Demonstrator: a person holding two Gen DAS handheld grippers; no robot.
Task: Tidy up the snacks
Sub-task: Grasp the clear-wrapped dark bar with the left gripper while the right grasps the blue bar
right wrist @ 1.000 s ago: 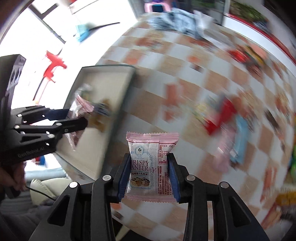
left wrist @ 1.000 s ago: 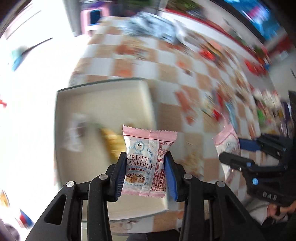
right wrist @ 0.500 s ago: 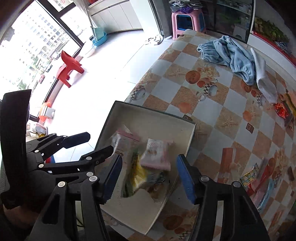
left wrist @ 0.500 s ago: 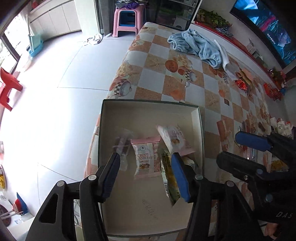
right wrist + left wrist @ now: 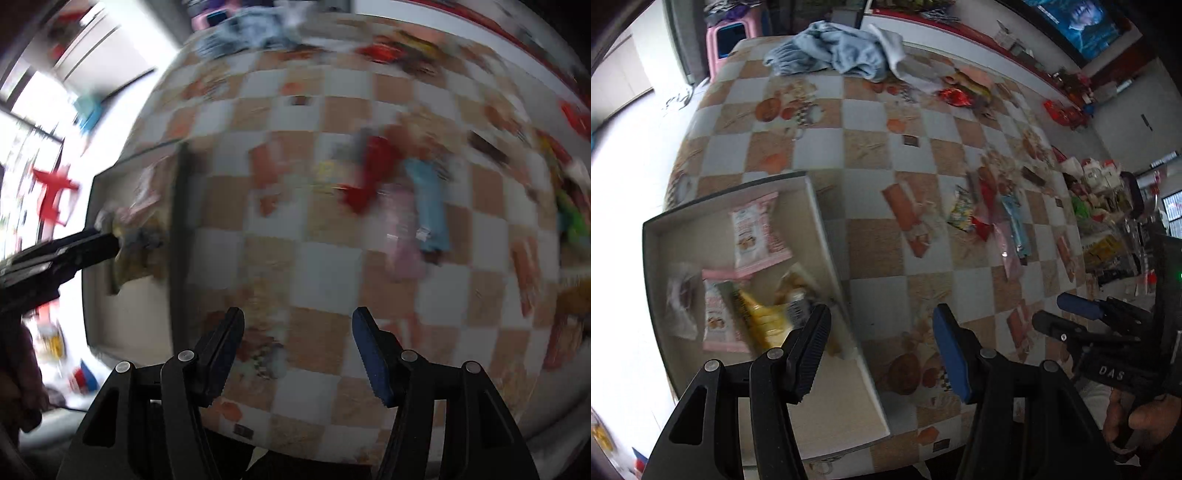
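Note:
A shallow beige box [image 5: 816, 206] sits at the table's left edge. It holds two pink cranberry packets [image 5: 755, 230], a yellow packet [image 5: 757, 317] and a clear wrapper [image 5: 681, 299]. My left gripper [image 5: 881, 345] is open and empty above the box's right wall. My right gripper [image 5: 297, 349] is open and empty over the checkered cloth, to the right of the box [image 5: 181, 206]; that view is blurred. Loose snacks [image 5: 982, 214] lie mid-table, among them a blue bar [image 5: 428, 199] and a red packet [image 5: 369, 173].
A blue towel [image 5: 831, 51] lies at the table's far end. More packets [image 5: 1108, 206] crowd the right edge. A pink stool [image 5: 726, 33] stands beyond the table. The right gripper shows in the left wrist view [image 5: 1071, 317].
Both grippers let go of their cranberry packets into the box and opened. They have since swung right, away from the box, toward the loose snacks.

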